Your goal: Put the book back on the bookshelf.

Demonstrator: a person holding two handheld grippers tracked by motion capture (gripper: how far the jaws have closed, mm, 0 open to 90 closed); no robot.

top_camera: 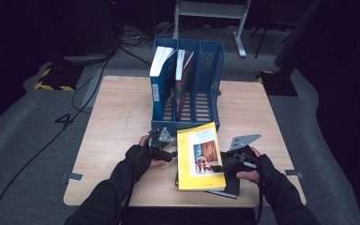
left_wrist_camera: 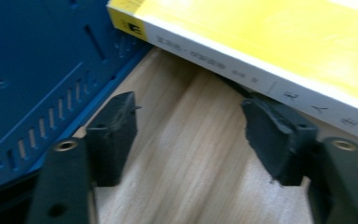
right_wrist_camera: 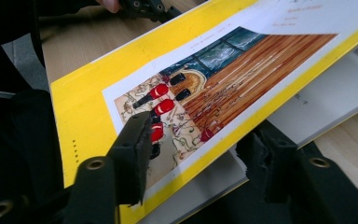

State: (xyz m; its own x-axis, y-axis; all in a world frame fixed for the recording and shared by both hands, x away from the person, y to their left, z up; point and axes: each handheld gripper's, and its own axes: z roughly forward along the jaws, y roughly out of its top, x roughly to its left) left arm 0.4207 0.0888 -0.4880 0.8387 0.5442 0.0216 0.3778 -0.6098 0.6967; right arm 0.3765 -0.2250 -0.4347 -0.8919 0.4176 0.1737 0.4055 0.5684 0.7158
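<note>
Yellow is the cover of the book (top_camera: 200, 157) that lies on top of a darker book (top_camera: 229, 186) at the near edge of the wooden table (top_camera: 117, 122), just in front of the blue file rack (top_camera: 206, 70). The right gripper (top_camera: 219, 168) meets the yellow book at its right edge; in the right gripper view one jaw lies over the cover picture and the other jaw sits under the edge, so the cover with its top pages stands between them and is lifted a little from the white pages below. I cannot tell if the jaws already press on it. The left gripper (top_camera: 172, 153) is at the left side of the yellow book, low over the table. In the left gripper view its jaws are spread wide with only bare wood between them; the right jaw is just beside the white spine of the book, and the wall of the blue rack (left_wrist_camera: 37, 74) is close on the left. In the rack stand two books, one with a blue spine (top_camera: 157, 86) in the left compartment and one with a dark red cover (top_camera: 182, 79) in the middle compartment, both leaning slightly.
</note>
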